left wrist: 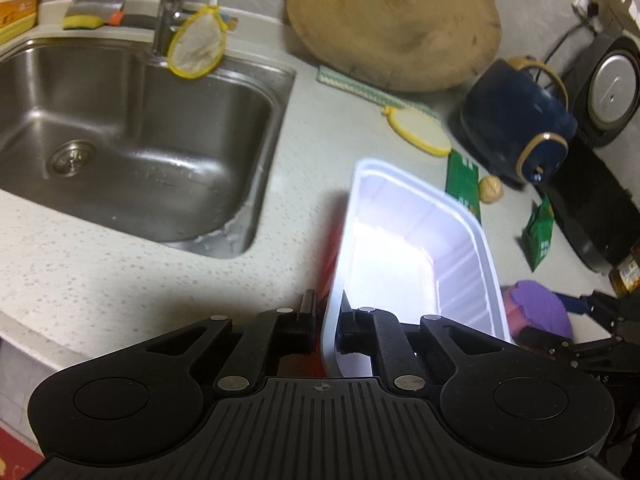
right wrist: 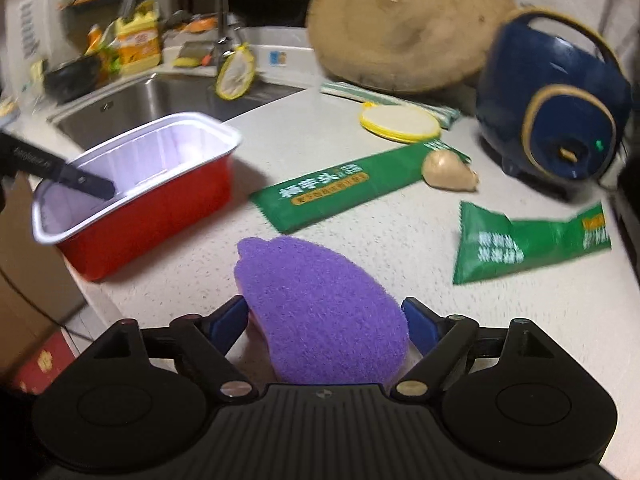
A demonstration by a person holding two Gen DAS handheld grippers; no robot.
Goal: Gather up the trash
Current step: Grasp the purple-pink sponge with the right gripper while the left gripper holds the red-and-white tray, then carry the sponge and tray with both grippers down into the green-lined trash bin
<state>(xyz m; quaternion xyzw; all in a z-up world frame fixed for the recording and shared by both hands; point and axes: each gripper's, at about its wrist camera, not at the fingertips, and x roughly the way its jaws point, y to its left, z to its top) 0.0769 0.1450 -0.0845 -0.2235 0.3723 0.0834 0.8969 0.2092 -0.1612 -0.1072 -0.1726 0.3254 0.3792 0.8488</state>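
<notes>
A red foil container with a white inside stands on the counter right of the sink. My left gripper is shut on its near wall, one finger inside and one outside; the inner finger shows in the right wrist view. A purple sponge lies on the counter between the blue fingertips of my right gripper, which is open around it. Two green wrappers lie farther back, the longer one with a pale garlic-like piece at its end.
The steel sink and tap are at the left. A round wooden board leans at the back, with a yellow-rimmed pad before it. A dark blue pot stands at the right. The counter edge runs near the container.
</notes>
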